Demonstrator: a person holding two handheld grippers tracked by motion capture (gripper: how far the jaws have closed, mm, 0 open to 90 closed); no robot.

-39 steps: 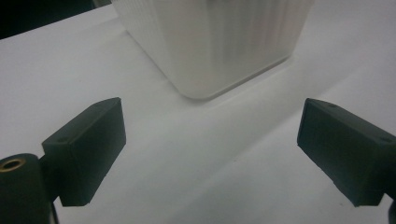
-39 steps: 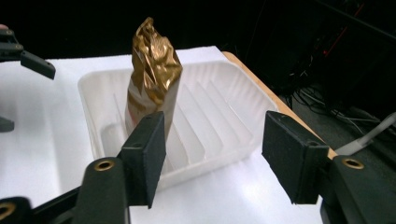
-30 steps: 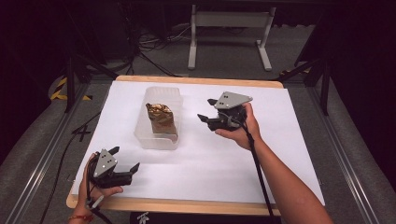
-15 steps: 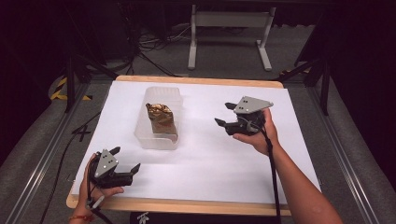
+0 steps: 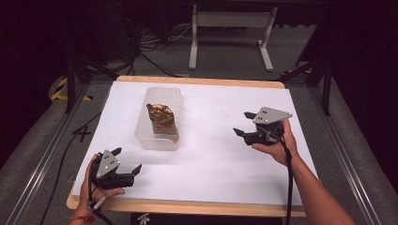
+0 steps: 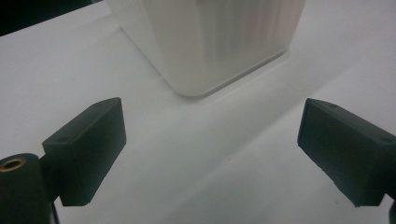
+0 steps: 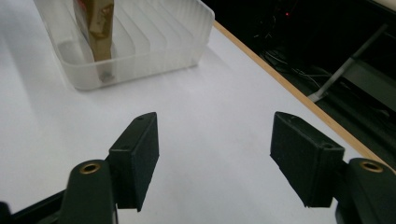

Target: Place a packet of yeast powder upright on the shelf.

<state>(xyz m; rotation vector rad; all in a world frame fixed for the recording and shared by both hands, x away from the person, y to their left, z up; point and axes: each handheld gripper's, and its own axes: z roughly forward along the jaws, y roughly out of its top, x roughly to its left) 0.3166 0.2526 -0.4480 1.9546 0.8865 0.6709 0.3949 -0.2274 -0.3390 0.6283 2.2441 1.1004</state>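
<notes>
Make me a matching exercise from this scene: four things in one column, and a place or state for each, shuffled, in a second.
Things:
1. gold packet
2. clear bin
3. left gripper
4. right gripper

Places or states:
A. open, near the table's front edge
B. open, held above the table's right part
C. stands inside the container
D. rests on the white table surface, left of centre

Pairs: 1-C, 2-D, 3-A, 4-B

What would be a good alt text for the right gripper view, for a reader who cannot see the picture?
Two black jaws of the right gripper stand wide open and empty above a white table. Beyond them sits a clear ribbed plastic tray with a gold packet standing in it. The table's wooden edge and a dark floor lie to the right.
</notes>
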